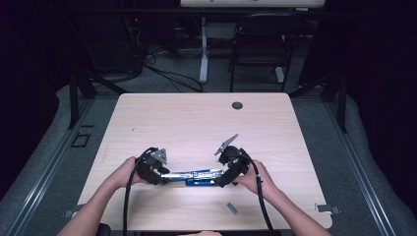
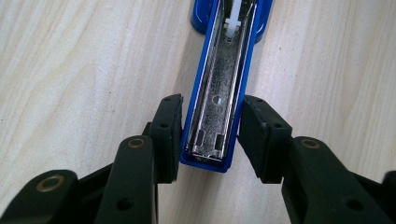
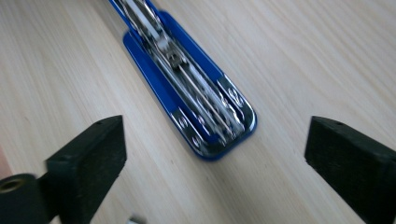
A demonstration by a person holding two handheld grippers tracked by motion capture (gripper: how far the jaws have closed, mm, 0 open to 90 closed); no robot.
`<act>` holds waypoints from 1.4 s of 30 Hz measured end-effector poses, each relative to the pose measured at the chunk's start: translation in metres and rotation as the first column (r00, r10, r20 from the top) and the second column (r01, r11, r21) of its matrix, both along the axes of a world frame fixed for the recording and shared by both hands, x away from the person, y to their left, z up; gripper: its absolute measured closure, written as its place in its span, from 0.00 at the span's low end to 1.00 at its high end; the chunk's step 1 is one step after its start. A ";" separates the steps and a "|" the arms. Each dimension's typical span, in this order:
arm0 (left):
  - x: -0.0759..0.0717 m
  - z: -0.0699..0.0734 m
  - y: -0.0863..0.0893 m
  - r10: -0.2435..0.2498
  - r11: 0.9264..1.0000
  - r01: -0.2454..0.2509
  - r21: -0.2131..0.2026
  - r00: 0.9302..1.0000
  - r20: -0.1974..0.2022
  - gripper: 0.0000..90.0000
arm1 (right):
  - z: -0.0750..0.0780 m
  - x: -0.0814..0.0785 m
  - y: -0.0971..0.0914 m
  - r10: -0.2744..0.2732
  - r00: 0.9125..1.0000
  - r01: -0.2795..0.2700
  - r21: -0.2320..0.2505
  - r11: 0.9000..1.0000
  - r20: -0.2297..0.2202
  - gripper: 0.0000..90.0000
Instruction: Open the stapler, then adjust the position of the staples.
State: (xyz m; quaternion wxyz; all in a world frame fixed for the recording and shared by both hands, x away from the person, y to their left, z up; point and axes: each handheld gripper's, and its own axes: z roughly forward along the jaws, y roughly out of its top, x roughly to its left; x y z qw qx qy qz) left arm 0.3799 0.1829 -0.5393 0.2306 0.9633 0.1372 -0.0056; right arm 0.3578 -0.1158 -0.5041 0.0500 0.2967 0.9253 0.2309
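High view: opened blue stapler (image 1: 196,175) lies lengthwise between grippers — left jaws apparently pinching it, right jaws spread.

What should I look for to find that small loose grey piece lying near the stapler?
Start at the wooden table and go to its near edge, right of the blue stapler opened flat. The small grey piece lies alone just inside the right forearm, slim, metallic and far shorter than the stapler.

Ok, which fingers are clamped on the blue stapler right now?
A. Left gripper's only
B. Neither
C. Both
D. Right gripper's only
A: the left gripper has its fingers pressed on the sides of the opened blue stapler, while the right gripper stands wide open, its fingers clear of the stapler's base end.
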 end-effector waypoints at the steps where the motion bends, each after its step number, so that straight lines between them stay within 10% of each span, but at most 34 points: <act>1: 0.000 0.000 0.000 0.001 1.000 -0.001 0.001 1.000 0.000 0.66 | 0.000 -0.001 -0.003 0.001 1.000 -0.001 -0.013 1.000 -0.005 0.03; 42: 0.000 -0.002 -0.001 0.007 1.000 -0.007 0.011 1.000 -0.001 0.66 | -0.010 -0.031 -0.045 -0.065 0.996 0.062 -0.053 0.997 -0.059 0.00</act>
